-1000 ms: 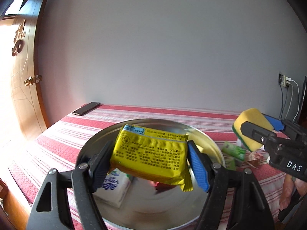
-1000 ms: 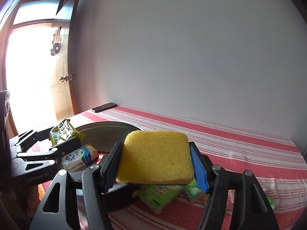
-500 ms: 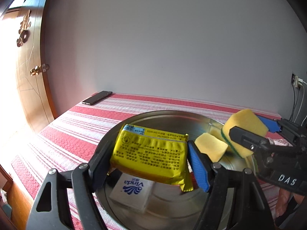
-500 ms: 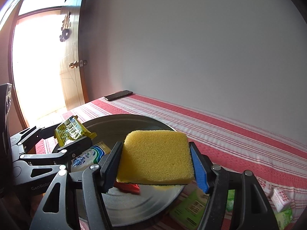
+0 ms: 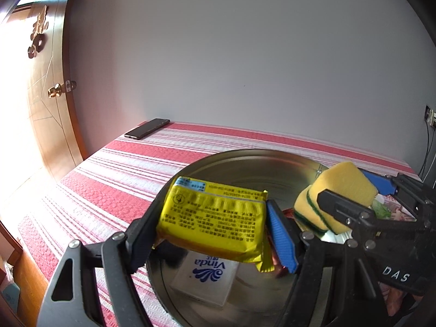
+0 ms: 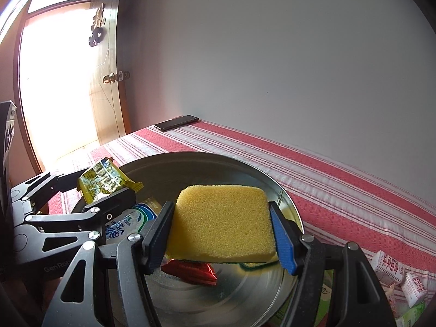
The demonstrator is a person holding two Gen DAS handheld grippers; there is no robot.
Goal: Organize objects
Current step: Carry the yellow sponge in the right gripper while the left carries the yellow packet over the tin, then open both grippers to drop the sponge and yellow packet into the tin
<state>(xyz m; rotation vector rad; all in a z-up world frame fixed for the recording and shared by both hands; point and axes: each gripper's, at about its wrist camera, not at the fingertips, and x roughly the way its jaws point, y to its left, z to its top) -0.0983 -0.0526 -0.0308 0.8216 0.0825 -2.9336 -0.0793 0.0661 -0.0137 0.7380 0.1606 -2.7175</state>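
Observation:
My left gripper [image 5: 212, 227] is shut on a yellow snack packet [image 5: 215, 223], held above the round metal tray [image 5: 245, 158]. In the right wrist view the same packet [image 6: 105, 178] shows at the left, over the tray's [image 6: 207, 159] near-left rim. My right gripper [image 6: 222, 231] is shut on a yellow sponge [image 6: 222, 229] with a green scouring side, held over the tray's middle; the sponge [image 5: 340, 194] sits at the right in the left wrist view. In the tray lie a white Vinda tissue pack [image 5: 207, 278] and a red foil wrapper [image 6: 190, 271].
The tray rests on a red-and-white striped cloth [image 6: 340, 179]. A black phone [image 5: 147, 132] lies at the far left corner by the wall. Small cartons and green packets [image 6: 400, 278] lie right of the tray. A wooden door [image 5: 51, 95] stands at the left.
Both grippers have moved in over the tray with their loads. The sponge now hangs above the tray's middle instead of beside it, and the packet sits closer to the tissue pack.

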